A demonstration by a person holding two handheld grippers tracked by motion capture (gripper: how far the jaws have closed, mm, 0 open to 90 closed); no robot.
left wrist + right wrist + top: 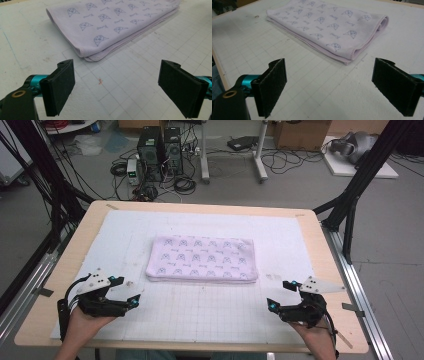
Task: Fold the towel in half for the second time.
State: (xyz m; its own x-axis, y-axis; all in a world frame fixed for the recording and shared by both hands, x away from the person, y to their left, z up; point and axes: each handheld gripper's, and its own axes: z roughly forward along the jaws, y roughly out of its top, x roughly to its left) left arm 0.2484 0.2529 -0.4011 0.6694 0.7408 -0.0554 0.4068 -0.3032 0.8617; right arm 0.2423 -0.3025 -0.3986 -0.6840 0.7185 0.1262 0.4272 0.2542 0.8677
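— What sat nearest the person?

— The two hands, coming in from the table's near edge. The left gripper (126,295) was held over the near left part of the white gridded mat (200,312), and the right gripper (281,295) over its near right part. Both pointed inward and forward.

— And the tongs themselves?

— Released, both of them. In the left gripper view the two black pads stood wide apart with bare grid between them, and the right gripper view showed the same wide gap. Nothing was gripped.

— Where was the cloth?

— Just beyond them, in the middle of the mat: a folded lilac towel (202,258) printed with small animal faces, lying flat in several layers, its long side toward the person. Neither gripper touched it. In the left gripper view its near left corner (87,56) lay ahead of the jaws; in the right gripper view the rolled fold at its right end (382,23) showed.

— Farther off?

— The wooden table (310,225) edged the mat, and beyond it on the floor stood two computer towers (160,152) among cables.
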